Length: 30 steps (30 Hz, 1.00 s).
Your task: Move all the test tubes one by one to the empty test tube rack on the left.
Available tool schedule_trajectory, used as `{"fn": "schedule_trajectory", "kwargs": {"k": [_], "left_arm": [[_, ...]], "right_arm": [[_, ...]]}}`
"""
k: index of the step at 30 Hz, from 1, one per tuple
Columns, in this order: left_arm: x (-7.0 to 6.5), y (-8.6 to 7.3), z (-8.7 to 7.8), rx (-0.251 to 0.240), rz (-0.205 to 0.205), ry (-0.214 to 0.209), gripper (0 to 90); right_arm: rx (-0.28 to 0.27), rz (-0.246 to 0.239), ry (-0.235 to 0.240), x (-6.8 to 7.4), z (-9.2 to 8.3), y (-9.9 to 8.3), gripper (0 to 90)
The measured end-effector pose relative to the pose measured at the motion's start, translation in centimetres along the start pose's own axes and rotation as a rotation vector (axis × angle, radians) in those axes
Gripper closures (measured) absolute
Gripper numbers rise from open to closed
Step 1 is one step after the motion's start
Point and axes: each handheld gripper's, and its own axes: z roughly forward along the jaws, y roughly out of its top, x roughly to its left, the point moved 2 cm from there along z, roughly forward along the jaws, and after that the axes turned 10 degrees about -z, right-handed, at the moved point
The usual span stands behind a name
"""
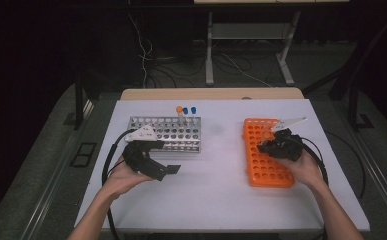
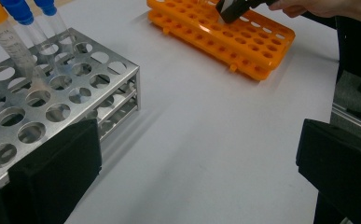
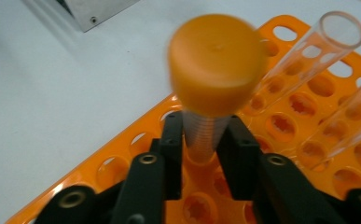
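Right hand-held gripper (image 3: 201, 154) clenched on orange-capped tube (image 3: 213, 70) in orange rack (image 3: 122, 154), frame centre; left hand-held gripper (image 2: 192, 172) released; three tubes already in metal rack (image 2: 75, 88).

Black grippers (image 1: 148, 162) (brass screws), trailing black cables, bare forearms

- metal rack (image 1: 173, 134) on table, just beyond left fingers
- orange-capped tube (image 1: 179, 113) and two blue-capped tubes (image 1: 189, 112) upright in its far row, farther from fingers
- two open clear tubes (image 3: 304, 60) leaning right of right fingers
- white table (image 1: 216, 190) under all
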Motion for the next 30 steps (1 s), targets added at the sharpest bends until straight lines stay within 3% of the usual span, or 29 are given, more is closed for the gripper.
{"fn": "schedule_trajectory", "kwargs": {"k": [17,30], "left_arm": [[-0.2,0.5,-0.2,0.011,0.012,0.003,0.0],[-0.6,0.9,-0.3,0.029,0.033,-0.003,0.0]], "right_arm": [[-0.013,-0.033,-0.022,0.2,-2.1,1.7,73.8],[-0.021,-0.084,0.01,1.6,-4.5,3.5,73.8]]}}
